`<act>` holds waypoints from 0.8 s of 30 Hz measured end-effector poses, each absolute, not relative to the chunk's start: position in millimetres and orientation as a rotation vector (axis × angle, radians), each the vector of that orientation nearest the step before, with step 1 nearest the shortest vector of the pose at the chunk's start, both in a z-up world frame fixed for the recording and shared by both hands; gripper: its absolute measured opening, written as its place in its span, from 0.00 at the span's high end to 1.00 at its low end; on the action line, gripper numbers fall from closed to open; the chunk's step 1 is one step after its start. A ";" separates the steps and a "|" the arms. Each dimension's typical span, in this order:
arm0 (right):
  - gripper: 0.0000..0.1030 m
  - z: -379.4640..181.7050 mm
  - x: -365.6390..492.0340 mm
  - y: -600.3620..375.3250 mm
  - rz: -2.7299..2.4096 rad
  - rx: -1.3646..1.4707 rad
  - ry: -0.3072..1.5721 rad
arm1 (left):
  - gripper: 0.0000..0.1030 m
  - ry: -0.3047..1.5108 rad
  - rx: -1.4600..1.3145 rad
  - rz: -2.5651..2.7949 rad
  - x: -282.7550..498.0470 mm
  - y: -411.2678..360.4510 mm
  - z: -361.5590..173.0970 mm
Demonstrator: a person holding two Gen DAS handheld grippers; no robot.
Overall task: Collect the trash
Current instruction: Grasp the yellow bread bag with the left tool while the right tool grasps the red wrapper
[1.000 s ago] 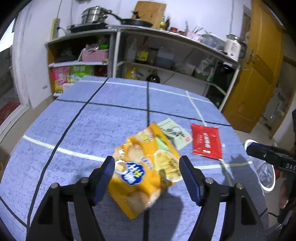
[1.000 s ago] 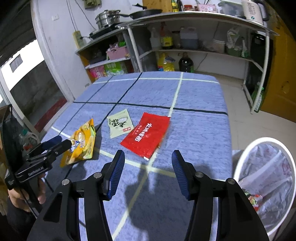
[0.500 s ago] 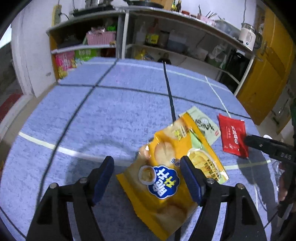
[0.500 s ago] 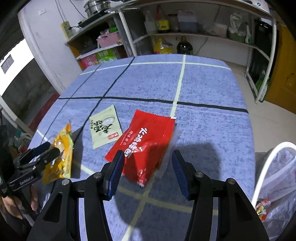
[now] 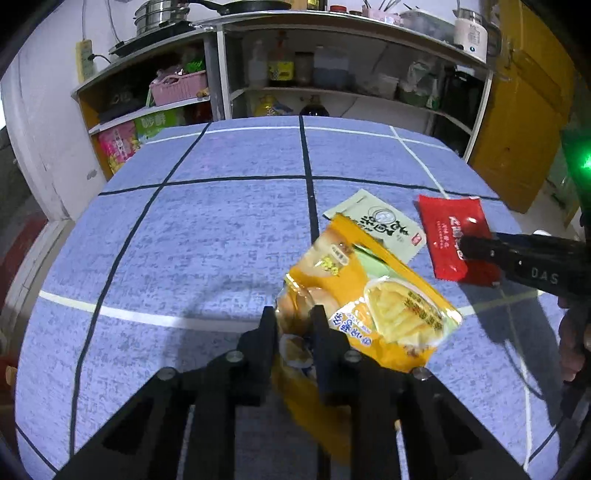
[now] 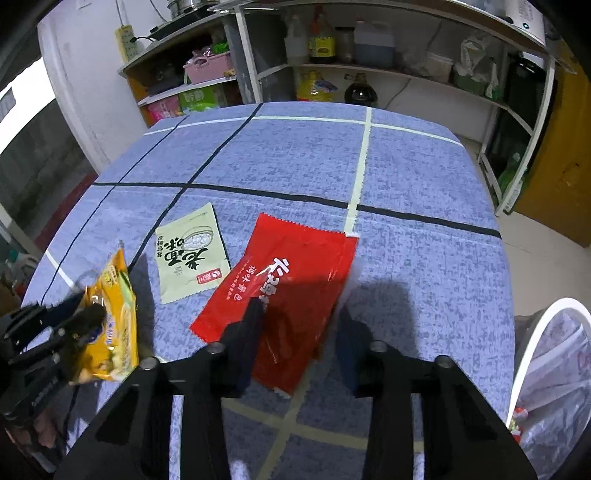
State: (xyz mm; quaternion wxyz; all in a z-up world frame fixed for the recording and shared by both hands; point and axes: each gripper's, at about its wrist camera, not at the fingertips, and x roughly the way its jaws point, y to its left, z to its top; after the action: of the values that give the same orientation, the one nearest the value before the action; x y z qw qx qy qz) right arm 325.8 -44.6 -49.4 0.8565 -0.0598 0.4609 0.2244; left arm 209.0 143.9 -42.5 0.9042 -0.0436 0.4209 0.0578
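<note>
Yellow bag (image 5: 373,306) pinched in left gripper (image 5: 293,319) (jaws just closed).

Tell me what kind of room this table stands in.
Most likely a home kitchen or pantry corner. Pots and a frying pan sit on top of the shelves, and oil bottles stand on a lower shelf.

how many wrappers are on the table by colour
yellow: 1, the yellow snack bag, pinched in the left tool
pale green: 1, the pale green sachet, lying flat
red: 1, the red packet, its near end between the fingers of the right tool
total: 3
</note>
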 end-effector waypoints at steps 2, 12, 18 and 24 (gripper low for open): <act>0.86 -46.8 327.6 -47.3 0.473 -0.105 0.967 | 0.89 0.860 -0.099 0.108 207.3 144.4 -41.0; 0.94 -30.8 308.2 -68.7 0.517 -0.056 0.927 | 0.96 0.764 -0.178 0.028 195.4 138.7 -20.9; 0.95 -22.9 291.7 -98.6 0.516 -0.023 0.910 | 0.96 0.743 -0.185 -0.036 195.4 115.2 -12.5; 0.95 -10.7 275.4 -137.1 0.501 0.029 0.883 | 0.96 0.730 -0.180 -0.117 198.6 84.7 -4.5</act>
State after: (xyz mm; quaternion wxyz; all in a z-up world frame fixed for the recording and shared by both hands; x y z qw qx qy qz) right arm 275.4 -137.1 -10.7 0.8738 0.0141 0.4228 0.2399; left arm 198.6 84.7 -4.5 0.9285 -0.0876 0.3562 -0.0572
